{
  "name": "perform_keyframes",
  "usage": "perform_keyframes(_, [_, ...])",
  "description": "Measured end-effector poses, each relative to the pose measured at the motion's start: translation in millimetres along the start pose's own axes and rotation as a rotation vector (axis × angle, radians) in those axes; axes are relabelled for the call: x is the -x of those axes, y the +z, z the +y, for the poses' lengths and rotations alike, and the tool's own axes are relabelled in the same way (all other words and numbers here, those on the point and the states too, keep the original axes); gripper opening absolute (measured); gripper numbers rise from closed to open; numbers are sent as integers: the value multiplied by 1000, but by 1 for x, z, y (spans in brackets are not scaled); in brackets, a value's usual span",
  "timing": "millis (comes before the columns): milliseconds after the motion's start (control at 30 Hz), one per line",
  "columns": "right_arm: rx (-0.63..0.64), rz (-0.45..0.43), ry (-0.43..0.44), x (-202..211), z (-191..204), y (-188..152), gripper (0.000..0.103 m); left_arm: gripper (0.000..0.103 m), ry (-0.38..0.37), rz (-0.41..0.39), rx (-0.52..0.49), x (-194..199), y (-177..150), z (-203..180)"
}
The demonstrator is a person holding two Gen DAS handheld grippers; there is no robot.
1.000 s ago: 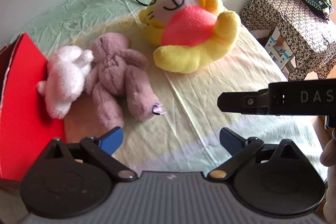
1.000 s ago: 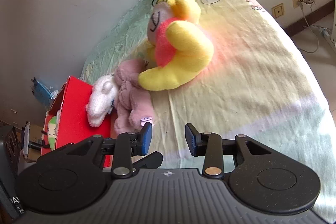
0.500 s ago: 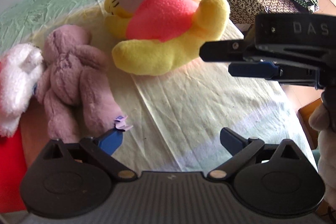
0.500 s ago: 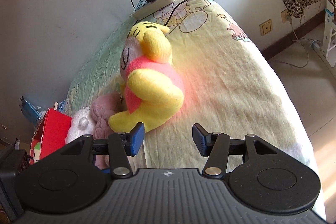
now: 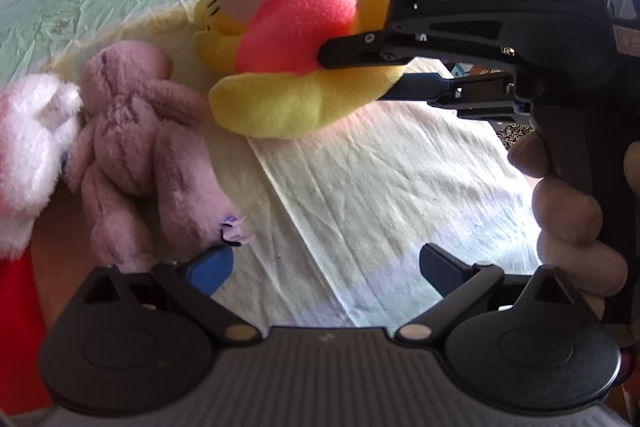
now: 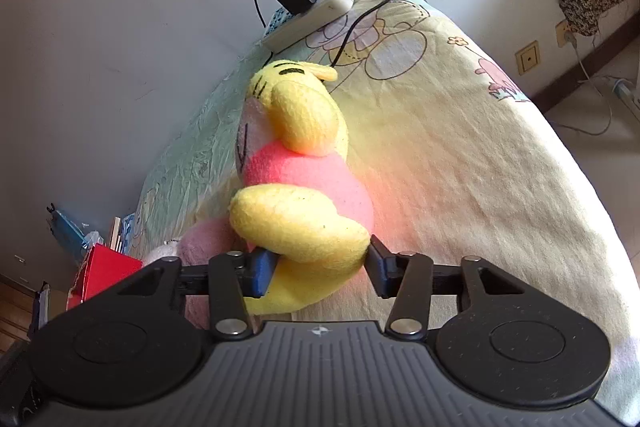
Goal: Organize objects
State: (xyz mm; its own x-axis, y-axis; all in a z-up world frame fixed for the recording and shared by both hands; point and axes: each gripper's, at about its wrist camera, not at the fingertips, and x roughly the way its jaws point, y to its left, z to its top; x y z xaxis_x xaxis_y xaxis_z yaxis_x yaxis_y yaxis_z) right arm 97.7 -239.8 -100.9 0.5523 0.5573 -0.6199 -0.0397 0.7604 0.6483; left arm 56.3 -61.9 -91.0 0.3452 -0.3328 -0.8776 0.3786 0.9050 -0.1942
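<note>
Bed (image 6: 460, 163) covered with pale yellow-green cartoon-print sheet; three soft toys lie on it. Large yellow plush bear with pink shirt (image 6: 308, 187) lies on its side mid-bed, face toward the wall. Right gripper (image 6: 316, 271) has the bear's yellow limb between its blue pads; jaws closing, both pads already against the plush. In the left wrist view the same gripper (image 5: 356, 67) comes in from the right, a hand (image 5: 576, 219) wrapped round its black handle. Left gripper (image 5: 326, 267) open, nothing between the jaws, above bare sheet. Small mauve plush bear (image 5: 136, 139) lies just left of the yellow one, its leg with a small purple tag near the left gripper's left pad. White fluffy plush toy (image 5: 28, 147) touches the mauve bear's left side, partly over a red cardboard box (image 6: 102, 273) at the bed's edge. White power strip with black adapter (image 6: 308, 11) sits at the far end by the wall.
</note>
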Motion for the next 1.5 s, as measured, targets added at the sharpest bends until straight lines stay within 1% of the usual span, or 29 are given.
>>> perform_keyframes(100, [6,-2,14,8,4,-3,39,99,-6,-26,-26,12,-2,-3])
perform_keyframes(200, [-6,10,25,17,5,-9,38,99,-26,-47,-36,23,-5,-5])
perform_keyframes(367, [-41,53,30,38,-2,-28,38,100,-107,-72,-21,37,-14,-2])
perform_keyframes(533, [-60,122,22,61,-12,-48,39,100,-193,-99,-16,50,-25,-2])
perform_keyframes(567, [-62,139,21,65,-14,-51,41,100,-210,-104,-13,52,-26,-1])
perform_keyframes(600, [-61,155,22,68,-16,-53,46,100,-226,-108,-7,54,-27,-1])
perform_keyframes(667, [-52,174,10,75,-20,-56,47,100,-243,-110,12,53,-26,1])
perform_keyframes(733, [-48,173,5,81,-24,-54,49,100,-244,-111,31,50,-21,3])
perform_keyframes(767, [-55,173,18,84,-27,-52,55,100,-244,-113,39,47,-18,3])
perform_keyframes(800, [-65,171,35,86,-30,-49,61,100,-248,-116,49,46,-15,4])
perform_keyframes(900, [-86,145,74,95,-34,-41,63,100,-277,-115,89,36,-5,8])
perform_keyframes(1000, [-102,101,99,102,-38,-31,71,100,-285,-95,113,23,3,9])
perform_keyframes(1067, [-101,79,79,101,-42,-25,71,100,-271,-85,109,14,6,7])
perform_keyframes(1167, [-97,82,72,86,-47,-18,71,98,-282,-68,134,2,11,11])
perform_keyframes(1333, [-98,112,90,62,-52,-16,71,98,-309,-47,180,-11,17,18])
perform_keyframes(1400, [-104,124,89,52,-55,-16,71,98,-319,-47,186,-14,19,19])
perform_keyframes(1500, [-144,155,119,38,-59,-18,71,98,-314,-52,183,-17,24,16])
